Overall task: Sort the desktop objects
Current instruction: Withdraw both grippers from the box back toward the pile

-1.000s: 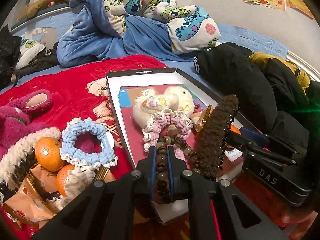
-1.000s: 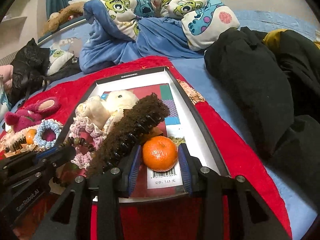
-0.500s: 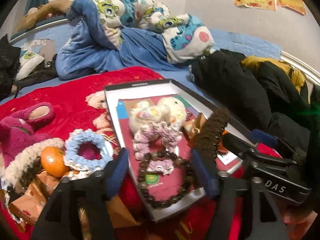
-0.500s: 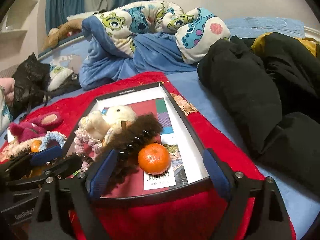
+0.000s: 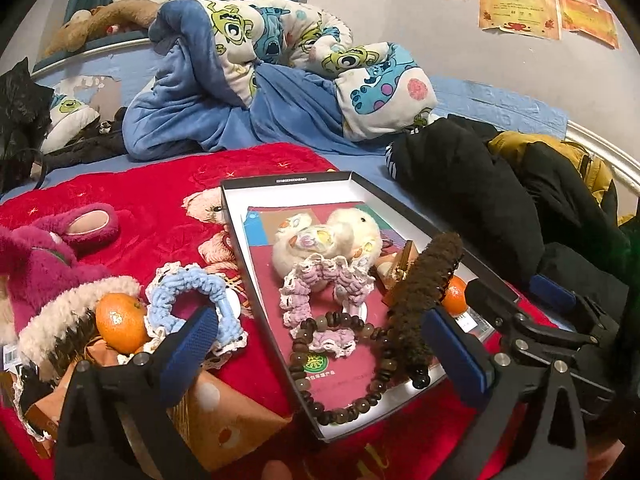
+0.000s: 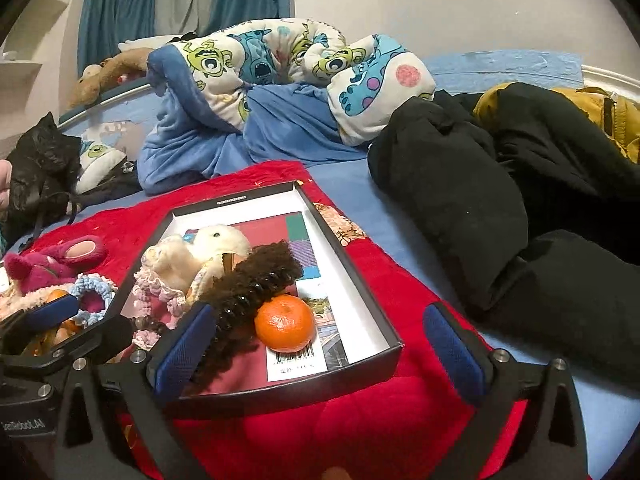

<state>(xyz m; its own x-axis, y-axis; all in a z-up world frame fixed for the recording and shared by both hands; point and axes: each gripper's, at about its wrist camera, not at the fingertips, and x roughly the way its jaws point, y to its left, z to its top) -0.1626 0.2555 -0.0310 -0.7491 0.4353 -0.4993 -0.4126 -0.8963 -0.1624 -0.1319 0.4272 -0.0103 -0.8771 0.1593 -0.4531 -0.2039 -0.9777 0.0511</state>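
A black-rimmed white box lies on the red blanket. It holds a dark bead bracelet, a brown furry hair claw, a pink scrunchie, a white plush and a tangerine. My left gripper is opening wide over the box's near end. The bracelet rests loose on the box floor between its fingers, which do not touch it. My right gripper is opening too. The tangerine sits free in the box ahead of it.
Left of the box lie a blue scrunchie, another tangerine, a pink plush slipper and an orange paper bag. Black clothing is heaped on the right. A rumpled cartoon quilt fills the back.
The left jaws, shut on the bead bracelet, have spread and dropped it into the box. The right jaws have let go of the tangerine and spread wide. Both grippers tilted slightly.
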